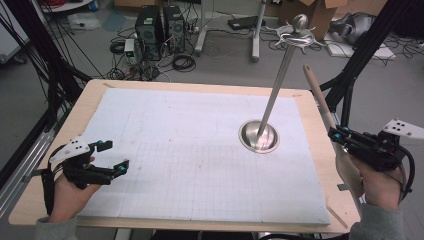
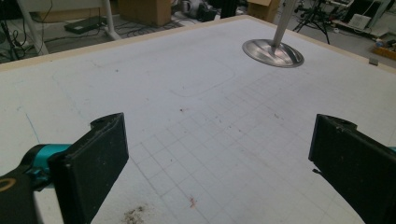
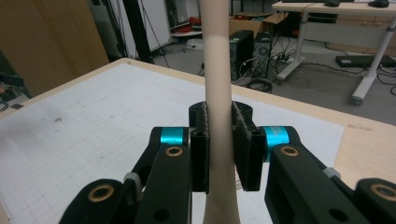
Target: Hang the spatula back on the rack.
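Right gripper view: right tool [image 3: 220, 154] clamped on wooden spatula handle [image 3: 218, 70]; keep vertical, aim rack hook [image 1: 298, 36] at 11 o'clock. Left tool [image 1: 114, 156] open, idle.

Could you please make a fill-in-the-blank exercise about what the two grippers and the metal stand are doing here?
1. The right gripper is shut on a pale wooden ____.
2. The left gripper has its jaws ____ and holds nothing.
3. The stand has a round metal ____ that rests on the white mat.

Missing words: handle; open; base
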`<state>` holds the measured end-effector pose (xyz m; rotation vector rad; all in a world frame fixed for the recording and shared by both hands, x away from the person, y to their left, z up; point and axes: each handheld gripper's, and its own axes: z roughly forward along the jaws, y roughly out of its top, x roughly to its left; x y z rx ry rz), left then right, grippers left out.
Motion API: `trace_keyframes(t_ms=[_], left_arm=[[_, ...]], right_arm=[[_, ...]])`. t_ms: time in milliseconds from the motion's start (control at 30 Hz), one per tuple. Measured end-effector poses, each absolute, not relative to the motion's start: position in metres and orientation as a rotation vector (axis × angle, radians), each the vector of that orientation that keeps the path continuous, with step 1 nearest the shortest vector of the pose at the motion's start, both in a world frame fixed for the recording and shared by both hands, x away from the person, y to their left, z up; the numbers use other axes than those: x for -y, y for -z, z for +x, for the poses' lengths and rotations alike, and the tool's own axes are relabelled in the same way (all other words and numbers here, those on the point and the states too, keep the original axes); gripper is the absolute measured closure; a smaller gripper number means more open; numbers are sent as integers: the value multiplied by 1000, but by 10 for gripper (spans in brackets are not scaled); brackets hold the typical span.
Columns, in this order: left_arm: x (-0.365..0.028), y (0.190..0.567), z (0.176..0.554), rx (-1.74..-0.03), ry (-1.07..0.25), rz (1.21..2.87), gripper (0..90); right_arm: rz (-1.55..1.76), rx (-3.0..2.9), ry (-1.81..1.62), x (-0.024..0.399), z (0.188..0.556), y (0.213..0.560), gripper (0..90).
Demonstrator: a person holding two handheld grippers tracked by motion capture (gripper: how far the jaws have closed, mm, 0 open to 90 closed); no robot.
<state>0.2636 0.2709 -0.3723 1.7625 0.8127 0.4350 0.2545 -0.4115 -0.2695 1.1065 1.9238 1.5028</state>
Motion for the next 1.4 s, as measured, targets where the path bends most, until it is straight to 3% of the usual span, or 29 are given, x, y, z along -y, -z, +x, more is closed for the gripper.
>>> trace_keyframes(t_ms=[1400], left_arm=[[-271, 373, 264, -815, -439, 1766, 52]], right_arm=[[1140, -1783, -1557, 428, 255, 241, 788]])
